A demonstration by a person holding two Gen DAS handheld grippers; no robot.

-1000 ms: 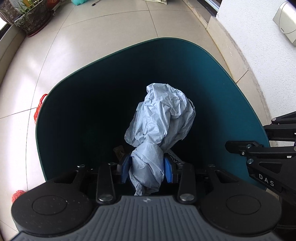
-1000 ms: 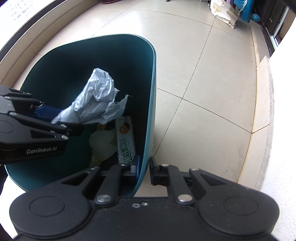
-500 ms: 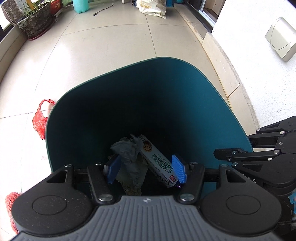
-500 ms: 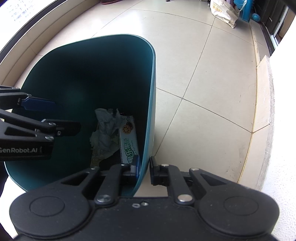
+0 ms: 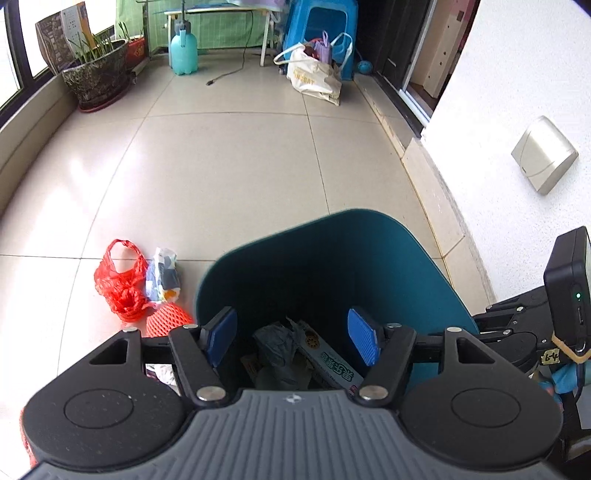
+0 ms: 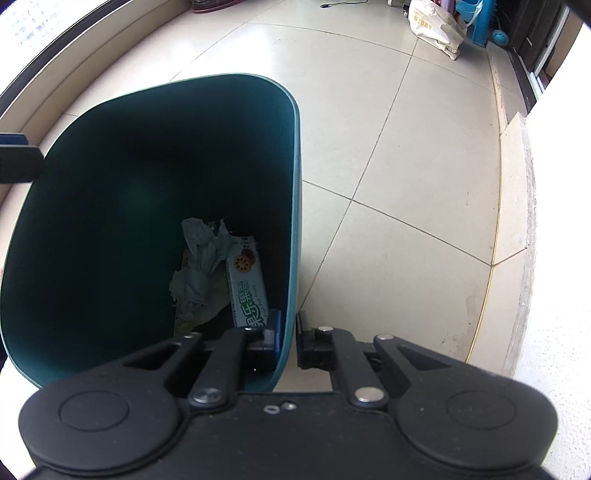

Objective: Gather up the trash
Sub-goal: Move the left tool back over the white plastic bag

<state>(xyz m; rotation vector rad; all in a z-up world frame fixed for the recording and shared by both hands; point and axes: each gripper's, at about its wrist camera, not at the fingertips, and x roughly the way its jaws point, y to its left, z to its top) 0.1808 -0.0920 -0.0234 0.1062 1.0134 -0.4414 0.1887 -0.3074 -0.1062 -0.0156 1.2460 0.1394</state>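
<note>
While the left gripper (image 5: 291, 338) hangs above the teal bin (image 5: 388, 258), its two blue pads (image 5: 364, 339) stand wide apart, having just been opening, with nothing between them. One bin is in view, standing on the pale tiled floor (image 5: 221, 166). Down in its bottom lie three visible pieces of trash: one crumpled grey-blue paper (image 6: 201, 254), one long biscuit box (image 6: 247, 280) just right of it and touching it, and one paler scrap (image 6: 199, 314) under the paper on the near side.

Over on the right side, the right gripper (image 6: 290, 334) is clamped on the bin's near right rim, one pad inside the wall and the other outside.

Left of the bin, on the floor, three more pieces sit close together: one red plastic bag (image 5: 120, 284), one white printed wrapper (image 5: 160, 275) just right of it, and one orange foam net (image 5: 168, 321) nearer, just beside the bin wall. Something white (image 5: 162, 373) shows below the left gripper's finger; what it is cannot be told.

Far across the floor stand one potted plant (image 5: 96, 77) at the left, one turquoise spray bottle (image 5: 183, 51), one cream tote bag (image 5: 314, 77) and one blue stool (image 5: 317, 33).
</note>
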